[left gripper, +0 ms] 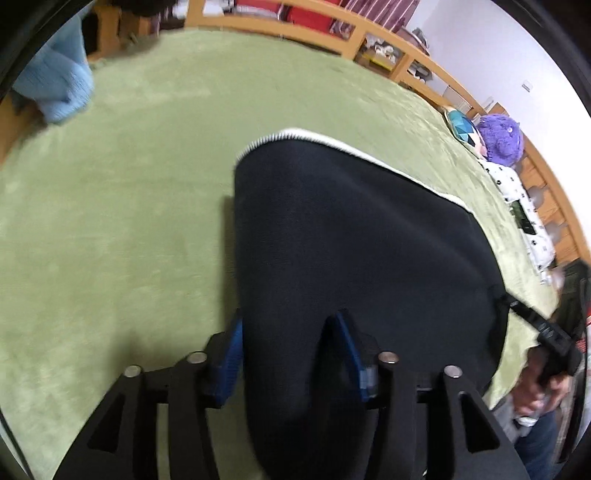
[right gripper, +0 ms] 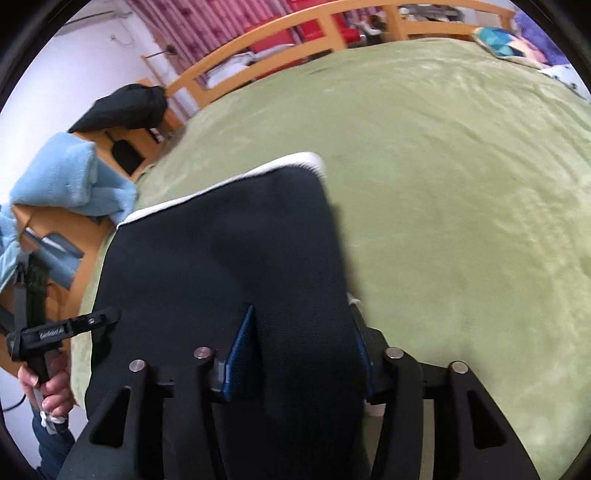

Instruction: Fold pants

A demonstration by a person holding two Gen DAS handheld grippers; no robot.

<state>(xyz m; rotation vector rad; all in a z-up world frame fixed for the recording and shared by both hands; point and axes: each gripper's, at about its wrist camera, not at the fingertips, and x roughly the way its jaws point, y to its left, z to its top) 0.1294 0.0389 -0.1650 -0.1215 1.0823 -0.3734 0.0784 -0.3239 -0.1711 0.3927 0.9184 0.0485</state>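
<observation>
The dark navy pants (left gripper: 362, 236) lie on the green blanket (left gripper: 110, 221) of a bed, folded into a broad dark slab with a white edge (left gripper: 369, 151) along the far side. The near end of the cloth runs toward both cameras and lies between the fingers of each tool.

In the left wrist view, the left hand-held gripper (left gripper: 291, 354) has its jaws about half open. A thick fold of the pants fills the gap between the two blue pads (left gripper: 231, 362). The left pad lies against the cloth's edge; the right pad sits on top of or sunk in the fabric. Whether the pads press on the cloth or only flank it cannot be told.

In the right wrist view, the right hand-held gripper (right gripper: 303, 354) is likewise about half open, with a band of the pants running between its blue pads (right gripper: 242, 354). The right pad is mostly hidden behind the cloth, so the grip cannot be told here either.

Each view also shows the other tool held in a hand at the bed's edge: the person's left hand (right gripper: 48, 391) and right hand (left gripper: 543, 387). A light blue towel (right gripper: 70, 177) hangs over the wooden bed frame (right gripper: 258, 33). A purple plush toy (left gripper: 500, 138) and a patterned cushion (left gripper: 461, 127) rest at the blanket's far side.
</observation>
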